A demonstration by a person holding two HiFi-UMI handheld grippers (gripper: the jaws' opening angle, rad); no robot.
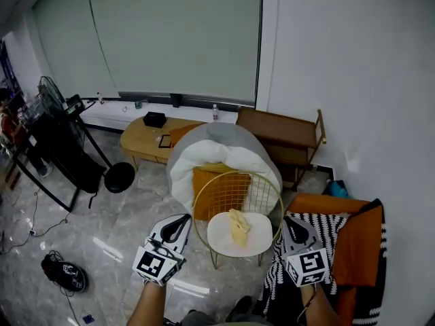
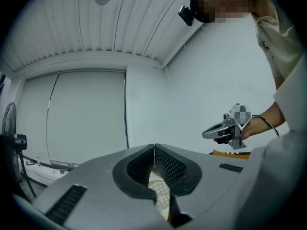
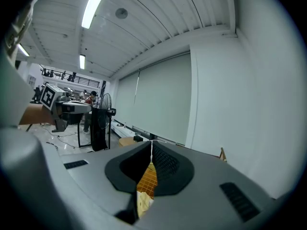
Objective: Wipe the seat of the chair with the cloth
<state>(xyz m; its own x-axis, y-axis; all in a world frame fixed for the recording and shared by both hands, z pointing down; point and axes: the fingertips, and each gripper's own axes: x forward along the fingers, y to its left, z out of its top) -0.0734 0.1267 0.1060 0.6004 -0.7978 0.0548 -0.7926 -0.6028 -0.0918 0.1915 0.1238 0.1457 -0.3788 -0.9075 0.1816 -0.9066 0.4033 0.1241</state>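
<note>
Grey left gripper (image 1: 185, 218) and right gripper (image 1: 289, 219), black-and-white marker cubes (image 1: 158, 263)

Chair (image 1: 262, 194): gold wire frame w/ rounded mesh back, thin legs, upright on floor, open side toward cam. Seat (image 1: 221, 240): round, white, flat. Cloth (image 1: 238, 227): pale yellow, crumpled into a longish bunch, lies loose approx mid-seat, long axis running front-to-back.

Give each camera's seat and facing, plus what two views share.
Head view: on the head, steeply down at chair and cloth; both forearms, left gripper, right gripper show.
Left gripper view: along its shut jaws toward the blind; right gripper shows.
Right gripper view: along its shut jaws toward chair, cloth; left gripper shows.
All share the blind.
</note>
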